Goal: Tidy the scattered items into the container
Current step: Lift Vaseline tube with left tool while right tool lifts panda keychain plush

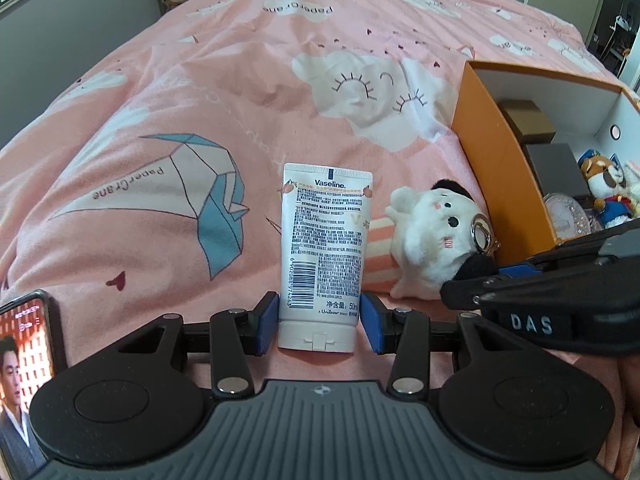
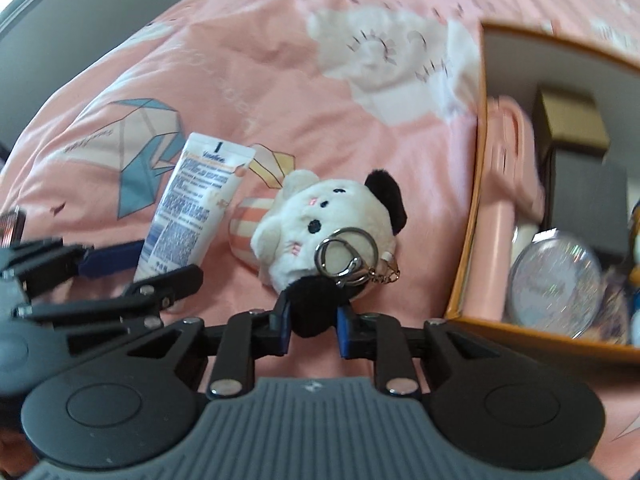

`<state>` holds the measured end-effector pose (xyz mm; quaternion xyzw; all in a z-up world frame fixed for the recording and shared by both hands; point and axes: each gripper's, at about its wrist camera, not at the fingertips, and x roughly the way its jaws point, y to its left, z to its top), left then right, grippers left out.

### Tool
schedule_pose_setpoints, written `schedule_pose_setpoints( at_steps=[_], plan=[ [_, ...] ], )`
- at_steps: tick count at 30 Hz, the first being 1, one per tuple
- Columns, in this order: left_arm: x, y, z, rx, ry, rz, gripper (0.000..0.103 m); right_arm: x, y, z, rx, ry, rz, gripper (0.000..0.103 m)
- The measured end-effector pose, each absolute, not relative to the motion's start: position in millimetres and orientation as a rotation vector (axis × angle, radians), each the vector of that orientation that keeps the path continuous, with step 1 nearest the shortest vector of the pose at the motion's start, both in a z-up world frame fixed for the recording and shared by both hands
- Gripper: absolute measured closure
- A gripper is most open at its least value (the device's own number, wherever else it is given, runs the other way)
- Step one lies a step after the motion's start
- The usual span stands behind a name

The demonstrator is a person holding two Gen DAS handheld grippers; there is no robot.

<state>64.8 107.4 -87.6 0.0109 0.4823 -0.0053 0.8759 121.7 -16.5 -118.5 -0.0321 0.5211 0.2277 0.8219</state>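
The right gripper [image 2: 312, 326] pinches the soft, light plush [image 2: 320, 232] by its black ear beside the box [image 2: 466, 240], while the left gripper [image 1: 319, 326] brackets the tube [image 1: 324, 248], contact unclear.

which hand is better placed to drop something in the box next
Right. The right gripper is pinched on a black ear of the plush toy, and the orange box sits just beside it. The left gripper straddles the cream tube, farther from the box, pads apparently not yet pressing.
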Motion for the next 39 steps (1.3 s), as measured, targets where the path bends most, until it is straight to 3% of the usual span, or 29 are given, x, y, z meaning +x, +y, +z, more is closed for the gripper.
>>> schedule_pose_setpoints(
  at_steps=[8,10,11,12,39],
  plan=[
    [55.1,105.8,-69.0,0.004,0.952,-0.029,0.052,99.5,-20.8,-81.3,-0.308,0.967,0.626,0.083],
    [53.1,105.5,-64.3,-0.011,0.941,-0.043,0.052,96.5,-26.0,-73.3,-0.331,0.949,0.637,0.086],
    [52.2,105.3,-61.7,-0.019,0.936,-0.051,0.052,96.0,-28.5,-69.7,-0.337,0.940,0.640,0.095],
    [51.2,105.0,-59.2,-0.027,0.930,-0.059,0.052,95.6,-31.4,-66.1,-0.338,0.936,0.643,0.095],
    [56.2,72.0,3.8,-0.055,0.795,-0.237,0.052,81.9,-100.3,17.6,-0.283,0.718,0.589,0.096]
  ],
)
